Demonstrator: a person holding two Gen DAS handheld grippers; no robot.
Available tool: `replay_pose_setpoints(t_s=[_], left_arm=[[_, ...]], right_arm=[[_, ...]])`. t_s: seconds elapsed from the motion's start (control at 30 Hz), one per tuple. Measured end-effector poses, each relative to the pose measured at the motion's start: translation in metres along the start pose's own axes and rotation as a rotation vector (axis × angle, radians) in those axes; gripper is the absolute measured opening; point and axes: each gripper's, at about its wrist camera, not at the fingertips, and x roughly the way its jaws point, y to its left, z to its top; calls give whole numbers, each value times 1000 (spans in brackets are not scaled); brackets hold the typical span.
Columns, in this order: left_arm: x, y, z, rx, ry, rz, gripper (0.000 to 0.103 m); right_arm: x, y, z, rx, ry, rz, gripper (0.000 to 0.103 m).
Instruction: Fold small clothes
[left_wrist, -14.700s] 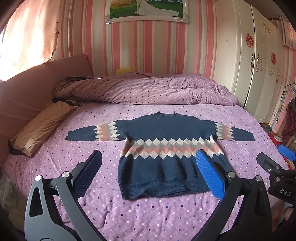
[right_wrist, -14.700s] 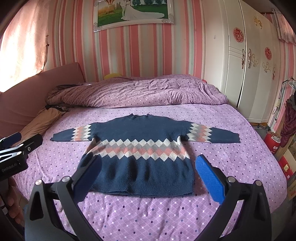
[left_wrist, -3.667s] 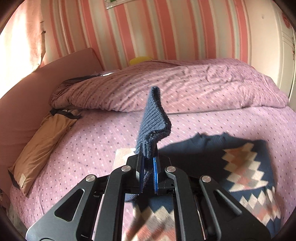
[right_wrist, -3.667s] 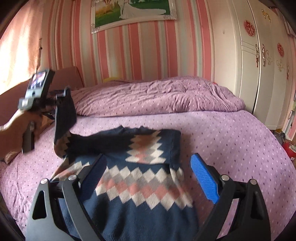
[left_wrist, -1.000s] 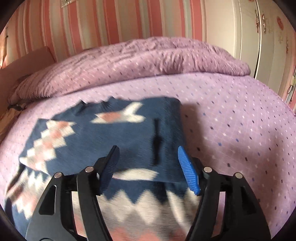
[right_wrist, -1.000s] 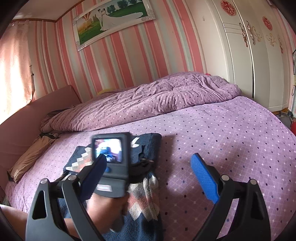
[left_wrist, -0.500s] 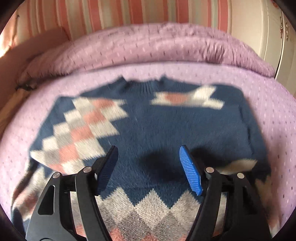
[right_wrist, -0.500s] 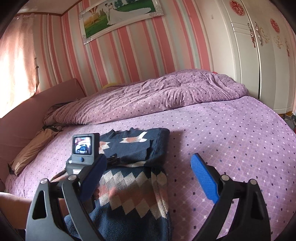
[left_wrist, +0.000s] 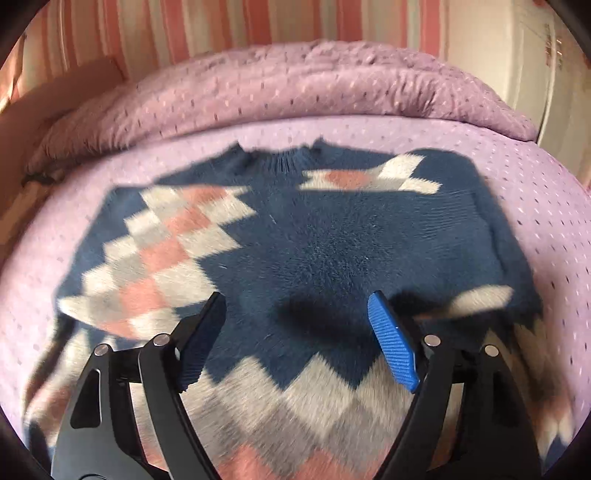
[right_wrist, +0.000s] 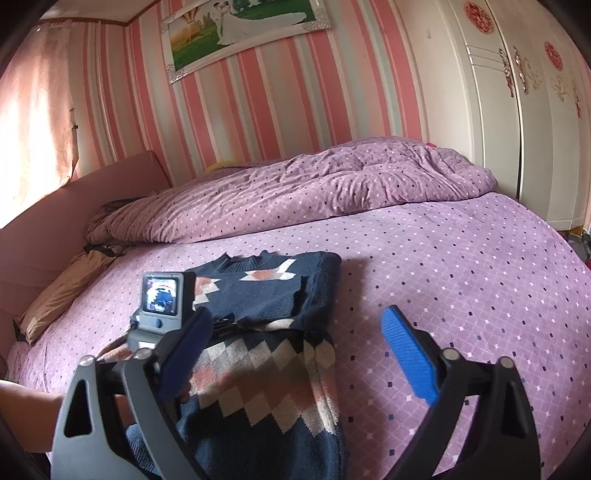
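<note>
A navy sweater (left_wrist: 325, 243) with a pink, grey and white diamond band lies on the purple bed, both sleeves folded across its chest. My left gripper (left_wrist: 295, 339) hovers low over the chest, its jaws opening, nothing between the pads. In the right wrist view the same sweater (right_wrist: 266, 369) lies at lower left, and the left gripper's body with its small screen (right_wrist: 162, 299) sits over it, held by a hand. My right gripper (right_wrist: 299, 358) hangs above the sweater's right edge, its jaws opening wide and holding nothing.
A rumpled purple duvet (right_wrist: 314, 184) is heaped along the far side of the bed (right_wrist: 461, 280). A tan pillow (right_wrist: 62, 291) lies at the left by the headboard. White wardrobe doors (right_wrist: 517, 110) stand on the right.
The left gripper slid left from the sweater's right edge to over its chest, sank closer, and its jaws widened. The right gripper's jaws spread slightly and its view barely shifted.
</note>
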Motion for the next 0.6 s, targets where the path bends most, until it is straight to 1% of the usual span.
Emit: replay_pose_setpoints(t_s=[0.03,0.13,0.17,0.23,0.3,0.37,0.43,0.53,0.6], left_arm=[[-10,2,-1,10,-22,1,88],[-49,11,-8,37,-84,2,93],[-62,15,-11,42,-92,-10,93],[-85,27,-16,31,-99,-21,94],[-110,44,-22,-4,-111,-24,95],[-125,59,-28,-28,-118,-25,97],[-141,75,-35,-46,-119,-17,97],[-159,96,-40,-28,-128,22,97],[-170,108,-43,-36,-127,32,97]], right_arm=[[0,3,0,-3,0,2,101],[3,16,-2,-23,14,18,101],[4,22,-4,-37,17,24,101],[7,31,-7,-55,30,33,101],[11,41,-12,-70,45,38,101],[12,53,-17,-85,58,39,101],[13,64,-21,-101,63,42,101],[7,84,-26,-136,59,31,101],[1,91,-28,-139,54,38,101]])
